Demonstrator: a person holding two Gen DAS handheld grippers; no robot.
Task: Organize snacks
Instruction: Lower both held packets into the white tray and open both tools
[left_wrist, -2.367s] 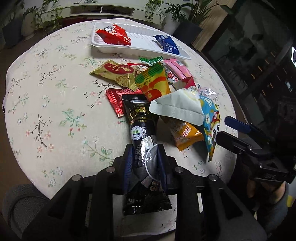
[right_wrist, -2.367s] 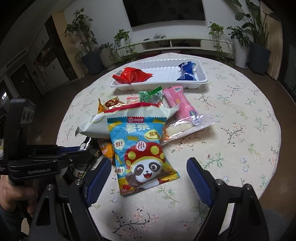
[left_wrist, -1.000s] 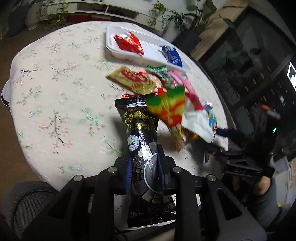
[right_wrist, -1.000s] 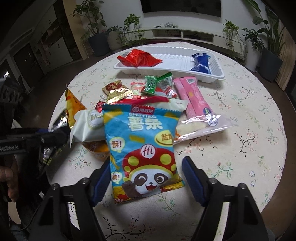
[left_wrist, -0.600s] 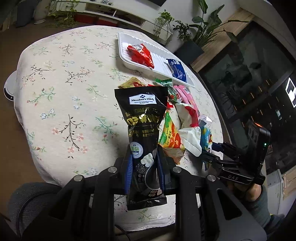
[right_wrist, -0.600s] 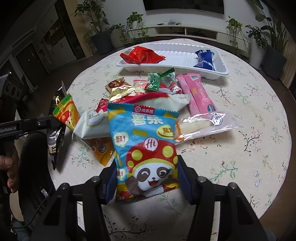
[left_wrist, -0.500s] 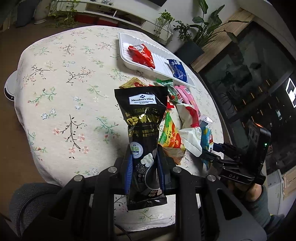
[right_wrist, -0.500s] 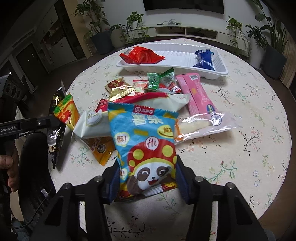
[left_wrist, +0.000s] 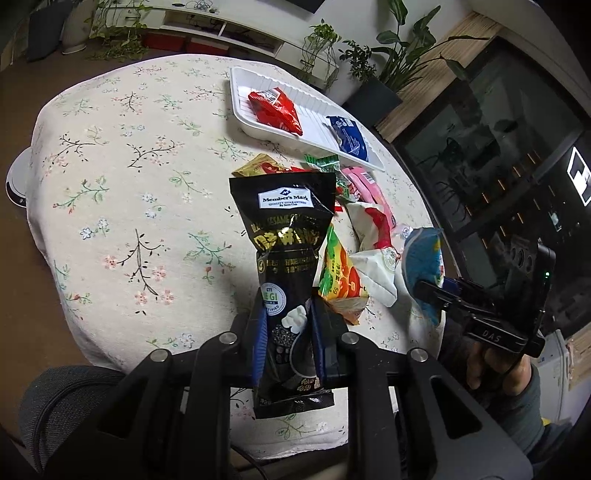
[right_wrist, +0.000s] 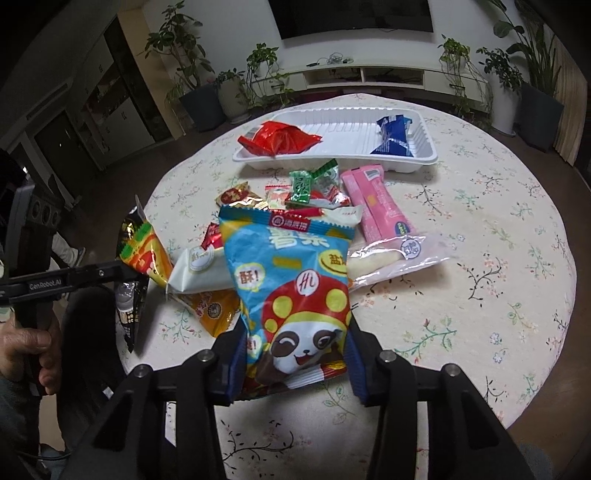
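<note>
My left gripper (left_wrist: 288, 314) is shut on a tall black sesame snack bag (left_wrist: 286, 229) and holds it upright above the table; the bag shows edge-on (right_wrist: 129, 306) in the right wrist view. An orange-and-green packet (left_wrist: 338, 269) leans against it, and I cannot tell whether it is caught too. My right gripper (right_wrist: 293, 347) has its jaws closing, with the pads pressed on the lower end of a blue panda chip bag (right_wrist: 291, 273), which is raised off the cloth (left_wrist: 423, 258). At the far side, a white tray (right_wrist: 332, 122) holds a red packet (right_wrist: 277, 138) and a blue packet (right_wrist: 393, 136).
A loose pile lies between the tray and my grippers: pink packets (right_wrist: 376, 206), a white bag (right_wrist: 207, 273), a clear bag (right_wrist: 391, 258), green candies (right_wrist: 310, 181) and a gold packet (right_wrist: 236, 195). The round table's floral cloth (right_wrist: 498, 240) drops off close behind both grippers.
The right jaws have closed in on the blue panda bag and its near end has come up. The left gripper has lifted the black bag out of the pile and holds it steady.
</note>
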